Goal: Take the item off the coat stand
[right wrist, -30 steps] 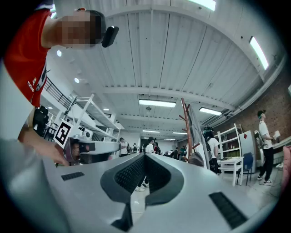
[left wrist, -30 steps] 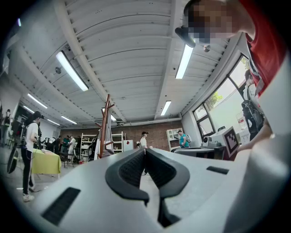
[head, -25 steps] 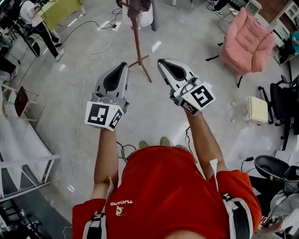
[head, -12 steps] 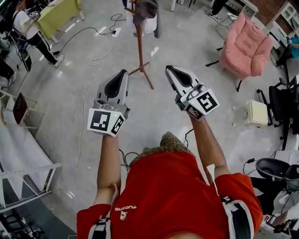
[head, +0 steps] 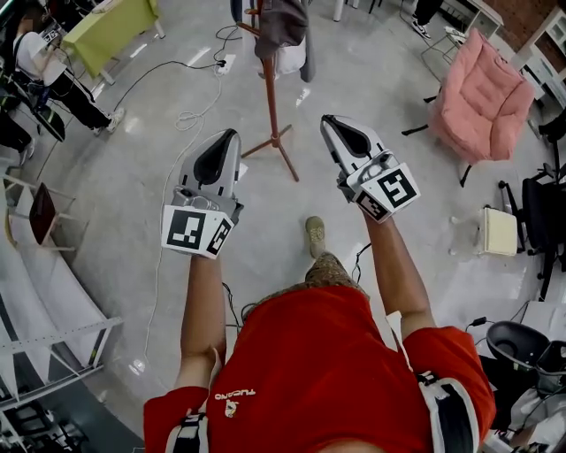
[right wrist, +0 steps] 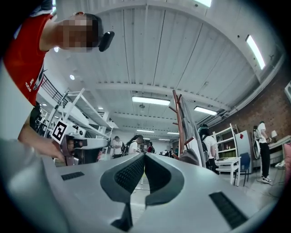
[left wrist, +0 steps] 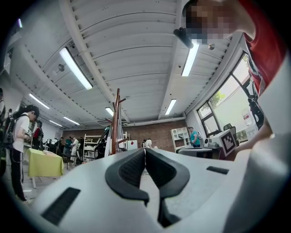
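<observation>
Left gripper [left wrist: 144,152] fingers [left wrist: 128,169] meet empty, coat stand [left wrist: 115,123] beyond.

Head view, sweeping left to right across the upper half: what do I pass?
Yellow-green table → left gripper → coat stand → right gripper → pink armchair.

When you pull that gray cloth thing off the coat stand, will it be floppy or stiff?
Probably floppy: the gray cloth sags and drapes over the top of the coat stand. It likely weighs little, since the thin pole stands straight under it. The stand looks tall with small feet, so a sideways tug might wobble it.
</observation>
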### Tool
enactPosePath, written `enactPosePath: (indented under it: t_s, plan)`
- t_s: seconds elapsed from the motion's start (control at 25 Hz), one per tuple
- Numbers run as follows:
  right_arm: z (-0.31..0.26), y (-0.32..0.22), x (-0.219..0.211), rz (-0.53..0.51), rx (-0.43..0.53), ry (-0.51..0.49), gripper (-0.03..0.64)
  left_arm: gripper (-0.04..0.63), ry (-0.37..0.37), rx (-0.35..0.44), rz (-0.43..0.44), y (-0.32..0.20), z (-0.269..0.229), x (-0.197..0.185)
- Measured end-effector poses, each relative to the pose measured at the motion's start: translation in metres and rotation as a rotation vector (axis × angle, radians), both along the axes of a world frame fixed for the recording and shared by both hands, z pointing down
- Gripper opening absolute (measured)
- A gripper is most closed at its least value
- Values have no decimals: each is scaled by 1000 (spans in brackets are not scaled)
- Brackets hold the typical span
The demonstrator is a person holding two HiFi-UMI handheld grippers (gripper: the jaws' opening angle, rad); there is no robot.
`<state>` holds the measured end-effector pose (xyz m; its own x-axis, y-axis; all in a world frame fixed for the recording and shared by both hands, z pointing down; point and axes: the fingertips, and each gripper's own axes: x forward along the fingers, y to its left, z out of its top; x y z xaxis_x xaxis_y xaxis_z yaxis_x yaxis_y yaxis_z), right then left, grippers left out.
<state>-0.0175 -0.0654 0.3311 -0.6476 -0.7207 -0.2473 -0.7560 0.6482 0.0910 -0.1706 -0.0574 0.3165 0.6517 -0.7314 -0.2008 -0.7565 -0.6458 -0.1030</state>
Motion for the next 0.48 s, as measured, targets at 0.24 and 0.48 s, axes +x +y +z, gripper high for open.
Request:
enactPosePath:
  t_s: [0.24, 0.48]
  plan:
    - [2, -106, 34, -21, 3, 12, 25, 12, -10, -8, -55, -94, 1, 33]
    - [16, -208, 55, -73, -22, 33, 26, 12, 6, -39, -144, -183, 10, 51]
